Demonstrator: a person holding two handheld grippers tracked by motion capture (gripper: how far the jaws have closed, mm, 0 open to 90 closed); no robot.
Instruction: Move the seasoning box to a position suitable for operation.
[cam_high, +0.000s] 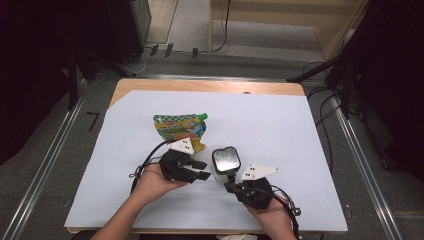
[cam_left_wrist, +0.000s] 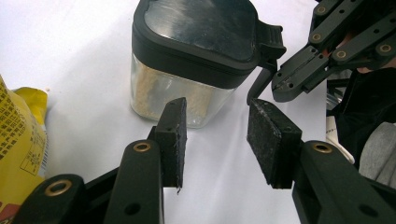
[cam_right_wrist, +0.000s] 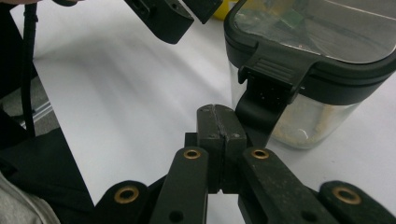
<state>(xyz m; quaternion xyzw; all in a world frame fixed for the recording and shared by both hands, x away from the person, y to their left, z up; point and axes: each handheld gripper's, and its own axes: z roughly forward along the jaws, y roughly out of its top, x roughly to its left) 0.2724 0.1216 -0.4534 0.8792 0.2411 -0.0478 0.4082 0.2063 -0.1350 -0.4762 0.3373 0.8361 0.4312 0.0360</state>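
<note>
A clear jar (cam_high: 226, 160) with a black latch lid (cam_left_wrist: 196, 28) stands on the white sheet (cam_high: 280, 130), holding pale grains. My left gripper (cam_high: 202, 170) is just left of the jar. Its jaws stand open and point at the jar's glass wall (cam_left_wrist: 187, 98), with nothing between the pads (cam_left_wrist: 173, 135). My right gripper (cam_high: 230, 176) comes at the jar from the near side. In the right gripper view its pads (cam_right_wrist: 212, 123) are pressed together, and their tip is right at the lid's latch tab (cam_right_wrist: 266, 93). A green and yellow pouch (cam_high: 180, 129) lies flat beyond the left gripper.
The white sheet covers a wooden table (cam_high: 200, 86) whose far edge shows bare. Metal rails (cam_high: 45, 160) run along both sides on the floor. Cables trail from both grippers toward the near edge. Bare sheet stretches to the right of the jar.
</note>
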